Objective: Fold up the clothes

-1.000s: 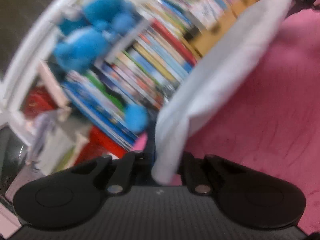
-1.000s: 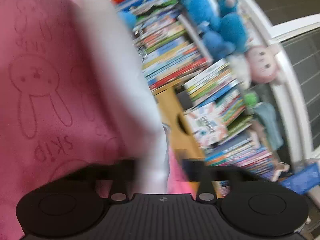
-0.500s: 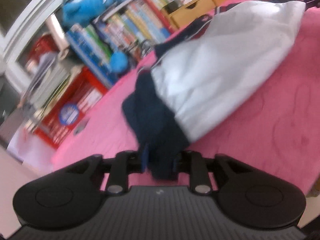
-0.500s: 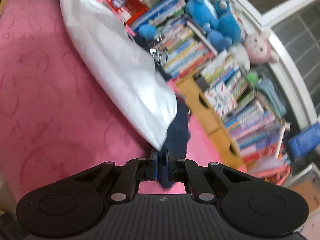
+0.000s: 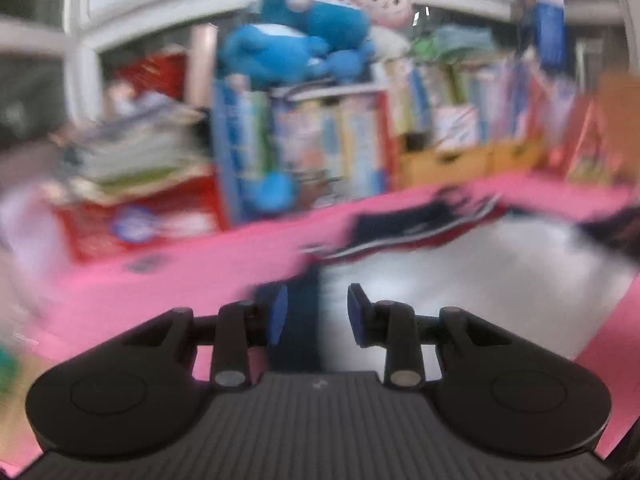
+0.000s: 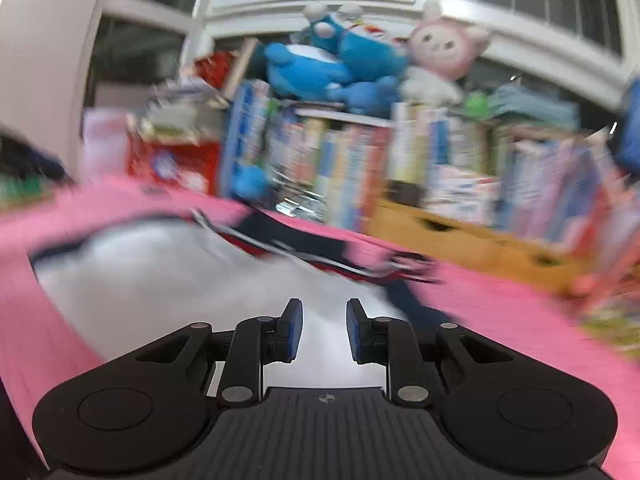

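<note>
Left wrist view: your left gripper [image 5: 314,316] stands partly open, pads clear of cloth. The white garment [image 5: 472,280] with its navy edge lies flat on the pink cover [image 5: 180,276], just ahead and rightward.

Right wrist view: your right gripper [image 6: 323,330] is opening, nothing gripped; garment [image 6: 168,276] spreads ahead-left beneath it.

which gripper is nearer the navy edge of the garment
Left. The left gripper hangs right over the navy edge of the garment, which shows between its open jaws. The right gripper, jaws opening, is over white cloth, the navy beside it.
</note>
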Tool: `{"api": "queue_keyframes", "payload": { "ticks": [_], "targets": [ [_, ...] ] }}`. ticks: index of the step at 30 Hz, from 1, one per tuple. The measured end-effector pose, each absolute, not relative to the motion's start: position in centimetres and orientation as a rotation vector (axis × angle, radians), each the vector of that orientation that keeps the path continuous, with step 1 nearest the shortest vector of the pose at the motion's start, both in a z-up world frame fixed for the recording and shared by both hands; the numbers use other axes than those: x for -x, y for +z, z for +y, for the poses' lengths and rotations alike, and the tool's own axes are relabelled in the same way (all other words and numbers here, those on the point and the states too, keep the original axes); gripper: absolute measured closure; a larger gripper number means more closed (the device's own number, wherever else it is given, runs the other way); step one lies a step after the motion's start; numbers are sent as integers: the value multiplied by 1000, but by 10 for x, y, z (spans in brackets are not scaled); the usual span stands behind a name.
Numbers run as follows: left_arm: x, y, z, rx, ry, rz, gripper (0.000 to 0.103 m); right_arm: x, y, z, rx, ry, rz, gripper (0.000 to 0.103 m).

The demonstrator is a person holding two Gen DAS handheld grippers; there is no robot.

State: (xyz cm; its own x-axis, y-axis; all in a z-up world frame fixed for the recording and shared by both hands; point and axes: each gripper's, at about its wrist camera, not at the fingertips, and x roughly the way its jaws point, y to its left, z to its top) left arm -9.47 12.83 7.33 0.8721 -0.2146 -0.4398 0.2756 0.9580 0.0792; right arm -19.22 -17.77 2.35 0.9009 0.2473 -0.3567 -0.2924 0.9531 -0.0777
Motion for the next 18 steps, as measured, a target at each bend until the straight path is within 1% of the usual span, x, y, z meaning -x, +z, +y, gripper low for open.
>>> {"api": "queue_keyframes", "payload": {
  "ticks": [4,6,8,9,11,13,14,15,18],
  "targets": [
    [62,43,68,0,-308,525,72,137,9,-130,-70,353,423,81],
    [47,30,63,2,-262,553,73,120,-2,-125,-157,349,480,81],
    [36,20,66,-16,-216,567,76,107,-14,-130,-204,318,544,82],
    [30,14,67,-25,-192,574,78,102,-19,-133,-216,300,577,84],
    [28,9,71,-40,-175,577,82,95,-25,-144,-253,270,616,93],
    [27,8,75,-83,-184,579,88,91,-24,-150,-211,248,631,98],
    [27,8,76,-99,-188,579,89,90,-24,-150,-163,237,633,98],
    [30,7,76,-101,-190,579,91,92,-24,-148,-69,215,622,99],
    [28,8,80,-70,-200,587,94,100,-27,-141,247,106,569,99]
  ]
}}
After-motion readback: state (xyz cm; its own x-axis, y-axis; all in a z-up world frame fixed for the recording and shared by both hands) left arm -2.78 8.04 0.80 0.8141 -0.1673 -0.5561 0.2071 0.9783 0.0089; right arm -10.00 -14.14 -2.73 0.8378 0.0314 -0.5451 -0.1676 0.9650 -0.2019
